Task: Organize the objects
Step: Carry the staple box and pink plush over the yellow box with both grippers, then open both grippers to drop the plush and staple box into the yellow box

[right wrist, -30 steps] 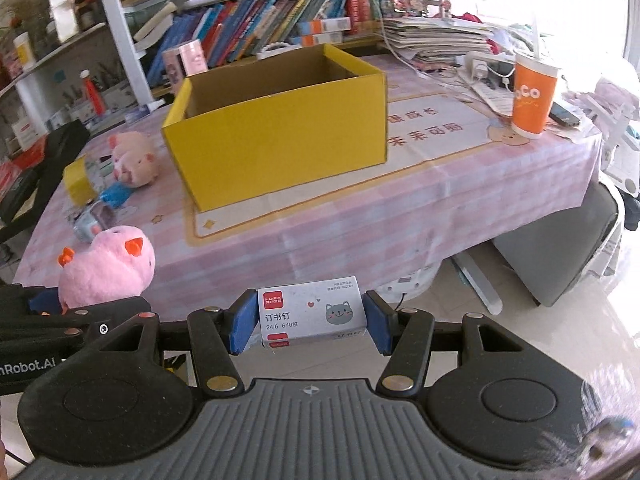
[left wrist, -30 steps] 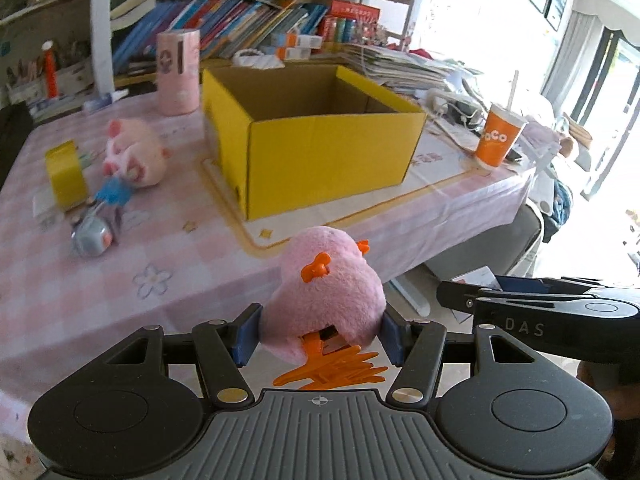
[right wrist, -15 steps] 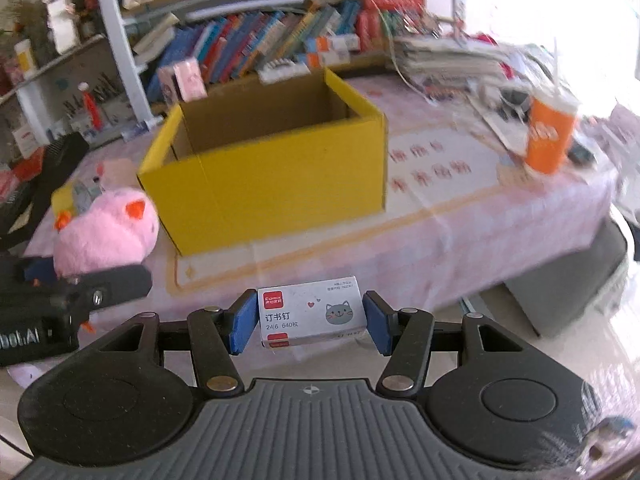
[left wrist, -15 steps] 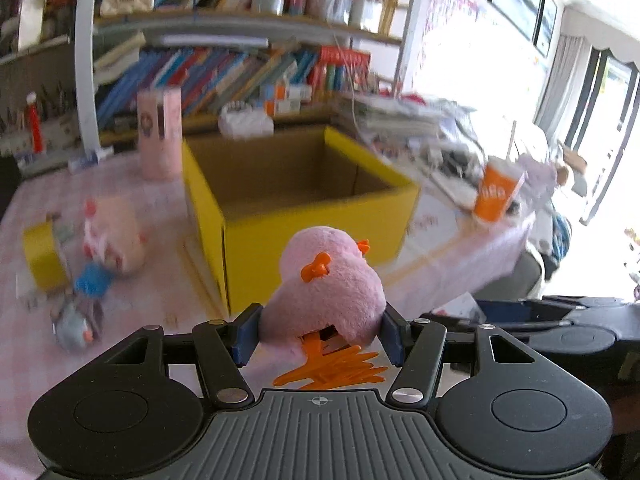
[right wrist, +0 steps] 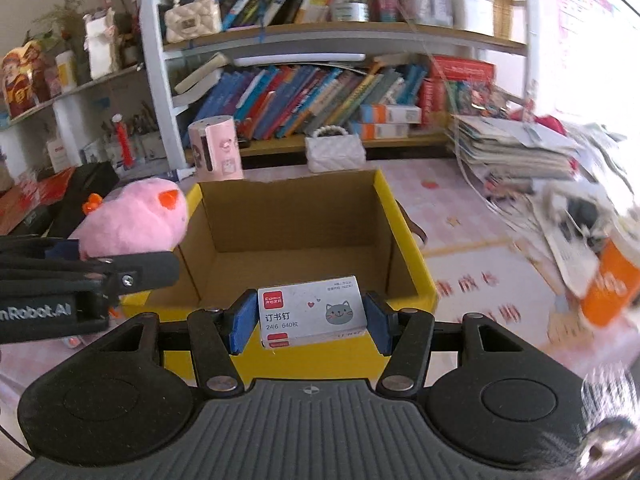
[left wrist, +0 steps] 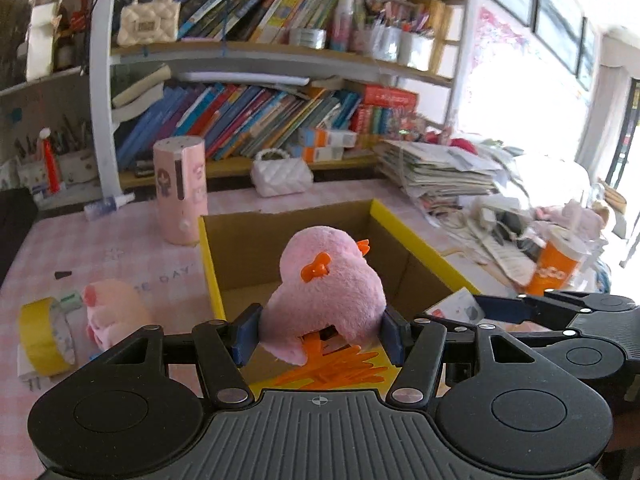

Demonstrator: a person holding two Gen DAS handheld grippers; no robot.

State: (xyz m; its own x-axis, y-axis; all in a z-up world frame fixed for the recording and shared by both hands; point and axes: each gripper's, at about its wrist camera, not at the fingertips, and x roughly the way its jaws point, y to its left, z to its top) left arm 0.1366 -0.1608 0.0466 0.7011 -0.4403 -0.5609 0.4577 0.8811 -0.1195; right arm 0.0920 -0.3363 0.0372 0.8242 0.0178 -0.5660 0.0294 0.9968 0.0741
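My left gripper (left wrist: 320, 336) is shut on a pink plush chick (left wrist: 326, 284) with orange feet, held over the near edge of the open yellow cardboard box (left wrist: 424, 248). My right gripper (right wrist: 310, 322) is shut on a small white staple box (right wrist: 312, 312) with a cat picture, held above the near wall of the same yellow box (right wrist: 404, 240). The chick (right wrist: 132, 220) and the left gripper show at the left in the right wrist view. The right gripper with the staple box (left wrist: 456, 308) shows at the right in the left wrist view. The box inside looks empty.
On the pink checked tablecloth (left wrist: 100, 248) lie a pink plush pig (left wrist: 116, 316), a yellow tape roll (left wrist: 44, 336) and a pink cylinder (left wrist: 182, 190). A white purse (left wrist: 282, 174), stacked papers (left wrist: 444, 172) and an orange cup (left wrist: 556, 268) stand behind and right. Bookshelves fill the back.
Both grippers have risen and moved forward from below the table's edge to just above the yellow box's near wall, each still holding its object.
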